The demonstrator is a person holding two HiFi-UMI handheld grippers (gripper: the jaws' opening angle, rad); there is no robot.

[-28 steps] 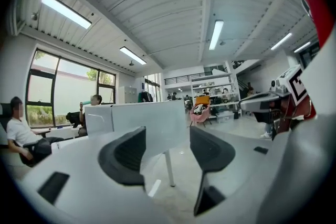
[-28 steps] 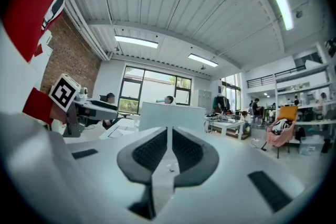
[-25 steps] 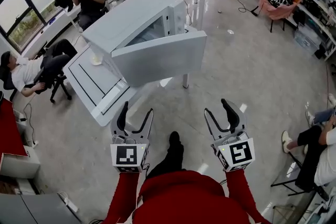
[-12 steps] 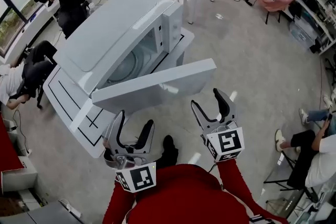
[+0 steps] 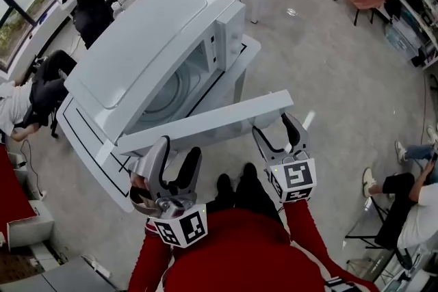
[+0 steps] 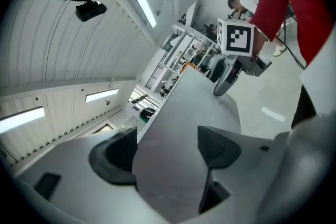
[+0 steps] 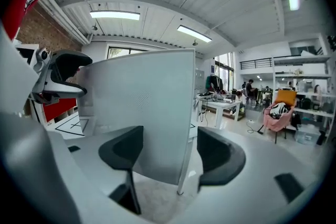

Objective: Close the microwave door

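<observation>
The microwave (image 5: 157,44) sits on the bench (image 5: 85,137), cavity toward the person, its open door (image 5: 205,123) stretching crosswise and rising rightward, with open floor (image 5: 328,78) to its right. The left claw (image 5: 178,148) and right claw (image 5: 275,125), jaws just opened wide, each straddle the door's near edge, seemingly without pinching it.

- Left gripper (image 5: 178,149) is held forward and rolled; jaws just opened wide, microwave door (image 5: 205,125) edge between them, not pressed.
- Right gripper (image 5: 275,128): jaws just opened wide, same door edge between them, ungripped.
</observation>
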